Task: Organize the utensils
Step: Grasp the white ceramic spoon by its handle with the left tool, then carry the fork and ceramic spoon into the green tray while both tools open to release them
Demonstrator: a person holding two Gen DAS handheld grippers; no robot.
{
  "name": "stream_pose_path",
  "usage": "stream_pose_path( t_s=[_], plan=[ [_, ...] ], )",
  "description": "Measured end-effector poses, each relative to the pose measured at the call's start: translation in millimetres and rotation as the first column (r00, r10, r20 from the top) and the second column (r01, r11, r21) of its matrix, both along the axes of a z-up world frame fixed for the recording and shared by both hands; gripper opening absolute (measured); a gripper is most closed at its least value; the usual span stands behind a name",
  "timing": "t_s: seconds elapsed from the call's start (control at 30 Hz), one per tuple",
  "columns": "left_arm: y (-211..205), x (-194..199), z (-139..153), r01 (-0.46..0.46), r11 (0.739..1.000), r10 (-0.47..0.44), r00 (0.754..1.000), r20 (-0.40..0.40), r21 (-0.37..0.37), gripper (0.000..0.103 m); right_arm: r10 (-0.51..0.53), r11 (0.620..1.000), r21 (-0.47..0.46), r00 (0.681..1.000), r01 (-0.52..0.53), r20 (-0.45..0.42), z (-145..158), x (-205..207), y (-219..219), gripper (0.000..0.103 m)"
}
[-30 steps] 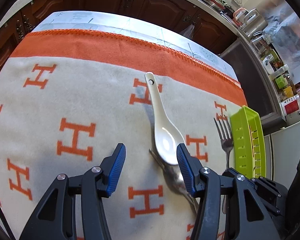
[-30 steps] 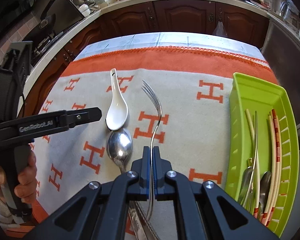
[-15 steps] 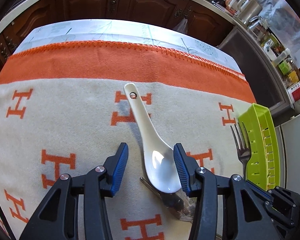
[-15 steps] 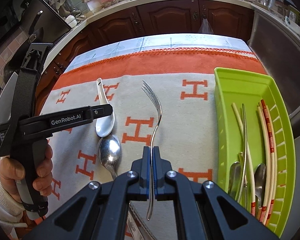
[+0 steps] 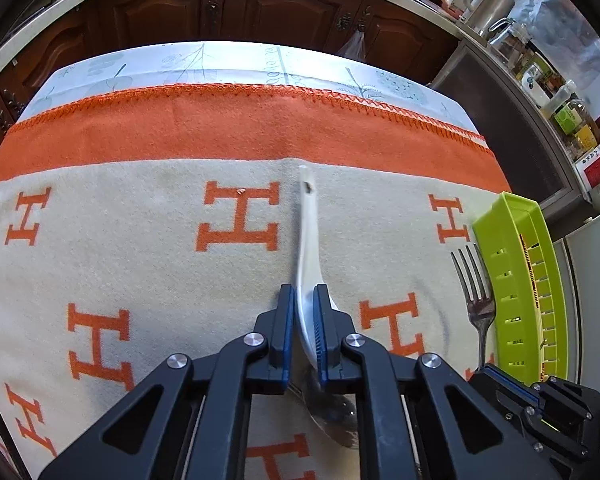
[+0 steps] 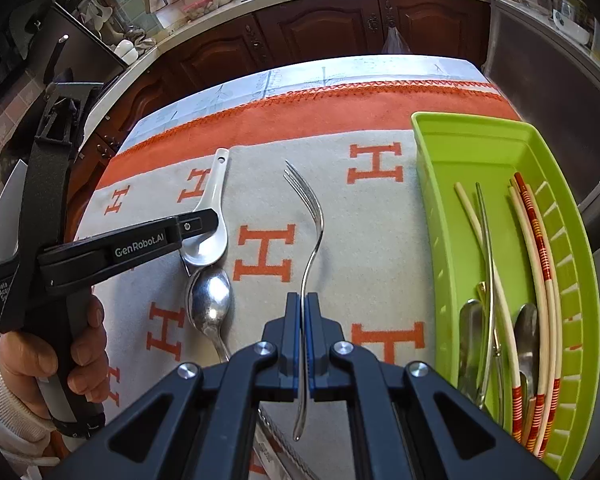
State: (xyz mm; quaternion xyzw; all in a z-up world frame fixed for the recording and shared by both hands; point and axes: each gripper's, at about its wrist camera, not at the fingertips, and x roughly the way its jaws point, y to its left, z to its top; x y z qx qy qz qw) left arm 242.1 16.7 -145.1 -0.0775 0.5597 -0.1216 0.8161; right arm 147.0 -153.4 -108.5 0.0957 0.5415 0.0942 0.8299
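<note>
Left wrist view: left gripper [image 5: 304,296] jaws have just been closing and now pinch the white ceramic spoon [image 5: 309,240] at the neck where handle meets bowl; its long axis runs straight ahead toward the far edge of the surface, and the green tray [image 5: 512,264] lies along the right edge. Right wrist view: right gripper [image 6: 303,320] jaws are clamped on the fork [image 6: 314,232], tines pointing to the far edge. The right hand is judged the nearer to the tray, just beside it.
</note>
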Motion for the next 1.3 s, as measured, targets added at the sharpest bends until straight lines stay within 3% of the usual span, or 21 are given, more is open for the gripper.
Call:
stream_pose_path(
  t_s=[0.27,0.6,0.93,1.3],
  plan=[
    [10,-13,13,-0.033,0.999,0.034,0.999,0.016,-0.033,0.003,-0.017,1.000,0.016,1.000,0.017,0.010,7,-3,-5,0.002],
    [2,-41,62,-0.038,0.996,0.042,0.998,0.054,-0.076,0.003,-0.044,0.996,0.077,0.998,0.042,0.033,30,-11,-16,0.002],
    [-62,-91,96,0.032,0.993,-0.025,0.998,0.057,-0.116,0.003,-0.114,0.990,0.085,0.992,0.109,0.050,58,-46,-67,0.002],
    [-145,-108,91,0.099,0.985,-0.095,0.995,0.033,-0.141,0.004,-0.175,0.984,0.035,0.984,0.174,0.028,50,-67,-128,0.002]
  ],
)
